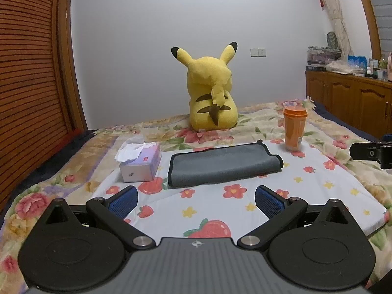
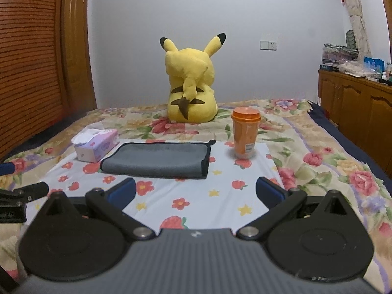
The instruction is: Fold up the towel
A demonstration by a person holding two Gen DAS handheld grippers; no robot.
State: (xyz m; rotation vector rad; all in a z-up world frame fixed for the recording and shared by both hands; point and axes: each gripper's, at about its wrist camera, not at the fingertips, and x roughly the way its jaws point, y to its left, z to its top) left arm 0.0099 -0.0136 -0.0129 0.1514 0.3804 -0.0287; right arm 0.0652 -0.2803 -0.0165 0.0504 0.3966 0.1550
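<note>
A grey towel with a dark hem lies folded into a flat rectangle on the white strawberry-print sheet; it also shows in the right wrist view. My left gripper is open and empty, a short way in front of the towel. My right gripper is open and empty, also in front of the towel and apart from it. Part of the right gripper shows at the right edge of the left wrist view. Part of the left gripper shows at the left edge of the right wrist view.
A tissue box stands left of the towel. An orange lidded cup stands at its right. A yellow plush toy sits behind on the floral bedspread. Wooden cabinets stand far right, a slatted wooden door at left.
</note>
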